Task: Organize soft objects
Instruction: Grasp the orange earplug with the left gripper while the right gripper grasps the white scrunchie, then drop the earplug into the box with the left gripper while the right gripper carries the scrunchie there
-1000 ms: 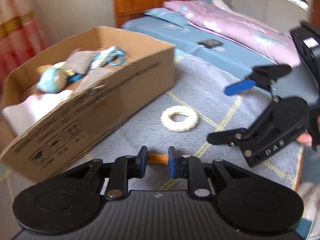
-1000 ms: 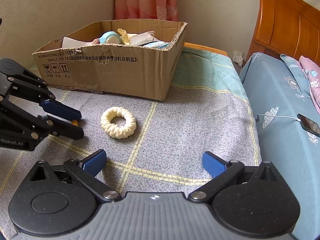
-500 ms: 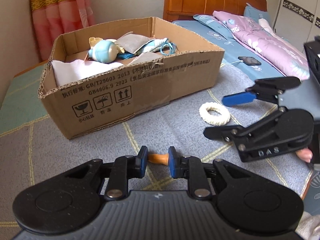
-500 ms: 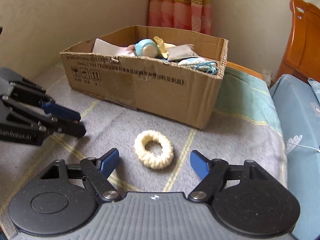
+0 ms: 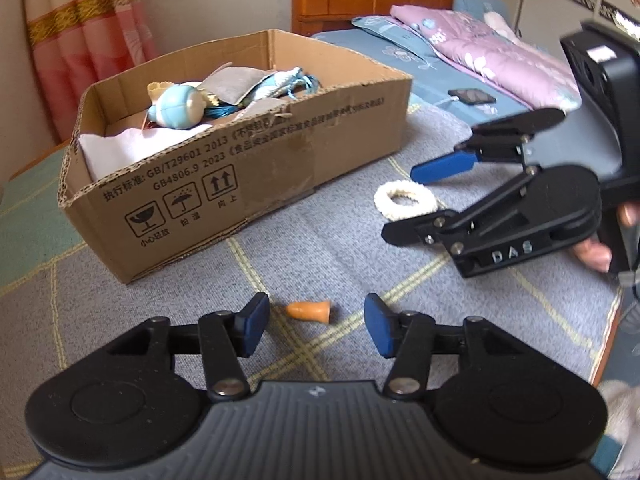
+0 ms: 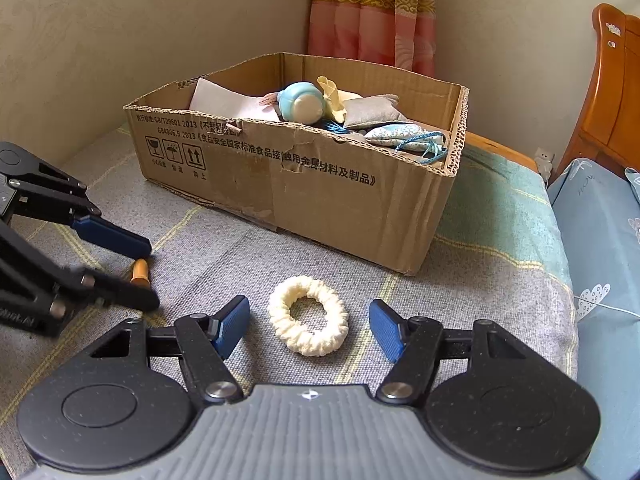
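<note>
A small orange cone-shaped soft piece [image 5: 309,311] lies on the grey checked blanket between the pads of my left gripper [image 5: 314,310]. Its jaws are opening and the pads stand clear of the piece. In the right wrist view the left gripper [image 6: 148,276] is at the left, with the orange piece [image 6: 140,270] at its tips. A cream knitted ring [image 6: 312,344] lies on the blanket between the fingers of my right gripper [image 6: 308,312]. Those jaws are closing, and the pads do not touch the ring. The left wrist view shows the right gripper [image 5: 402,204] around the ring [image 5: 404,188].
An open cardboard box [image 5: 240,172] behind both grippers holds a blue round toy [image 6: 300,102], cloth pouches and white fabric. A bed with a phone [image 5: 472,96] on it lies to the right. A wall and a curtain [image 6: 372,12] stand behind the box.
The left jaws have parted and let go of the orange piece, which now lies on the blanket. The right jaws have narrowed around the cream ring, which now sits closer between them.
</note>
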`<state>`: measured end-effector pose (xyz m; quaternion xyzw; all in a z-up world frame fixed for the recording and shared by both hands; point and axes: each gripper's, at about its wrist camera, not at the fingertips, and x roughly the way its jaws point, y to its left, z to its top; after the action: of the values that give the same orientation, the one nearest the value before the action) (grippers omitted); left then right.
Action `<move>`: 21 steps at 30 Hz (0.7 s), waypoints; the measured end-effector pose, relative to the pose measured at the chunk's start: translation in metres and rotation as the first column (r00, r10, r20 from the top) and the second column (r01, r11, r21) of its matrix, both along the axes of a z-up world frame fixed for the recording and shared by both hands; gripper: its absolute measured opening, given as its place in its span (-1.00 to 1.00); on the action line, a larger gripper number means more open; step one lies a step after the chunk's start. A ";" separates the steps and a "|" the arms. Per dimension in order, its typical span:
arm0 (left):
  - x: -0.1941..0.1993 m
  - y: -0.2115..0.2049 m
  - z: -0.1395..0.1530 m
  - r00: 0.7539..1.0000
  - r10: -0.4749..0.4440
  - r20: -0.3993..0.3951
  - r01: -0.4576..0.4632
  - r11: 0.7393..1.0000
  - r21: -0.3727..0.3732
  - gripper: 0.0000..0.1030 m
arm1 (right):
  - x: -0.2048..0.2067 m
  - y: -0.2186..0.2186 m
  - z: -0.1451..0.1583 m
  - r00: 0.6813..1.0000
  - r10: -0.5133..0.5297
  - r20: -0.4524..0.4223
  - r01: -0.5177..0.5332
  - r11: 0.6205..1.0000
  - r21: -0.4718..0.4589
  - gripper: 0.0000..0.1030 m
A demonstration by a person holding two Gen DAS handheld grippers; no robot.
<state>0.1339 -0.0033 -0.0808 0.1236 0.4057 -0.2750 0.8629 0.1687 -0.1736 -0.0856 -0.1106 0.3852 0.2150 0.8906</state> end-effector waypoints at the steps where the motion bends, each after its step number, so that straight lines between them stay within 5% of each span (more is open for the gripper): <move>1: 0.000 0.000 0.000 1.000 -0.005 0.001 0.005 1.000 0.002 0.01 | 0.000 0.000 0.000 1.000 0.001 0.000 -0.001 1.000 0.000 0.38; 4: 0.002 0.002 0.000 1.000 -0.015 -0.006 0.015 1.000 -0.005 -0.08 | 0.000 0.000 0.000 1.000 0.004 0.000 -0.004 1.000 -0.001 0.38; 7: 0.003 0.005 0.001 1.000 -0.010 -0.003 0.010 1.000 -0.002 -0.38 | 0.001 0.000 0.000 1.000 0.004 0.003 -0.004 1.000 -0.003 0.37; 11: 0.001 0.008 0.001 1.000 -0.007 -0.008 0.007 1.000 -0.013 -0.54 | 0.002 -0.001 0.001 1.000 0.008 0.004 -0.008 1.000 0.003 0.14; 21: 0.001 0.008 0.003 1.000 0.000 -0.013 0.000 1.000 -0.017 -0.61 | -0.002 0.000 0.005 1.000 0.004 0.004 -0.004 1.000 -0.007 -0.25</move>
<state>0.1348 0.0044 -0.0777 0.1143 0.4091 -0.2793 0.8612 0.1671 -0.1733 -0.0810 -0.1148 0.3839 0.2153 0.8905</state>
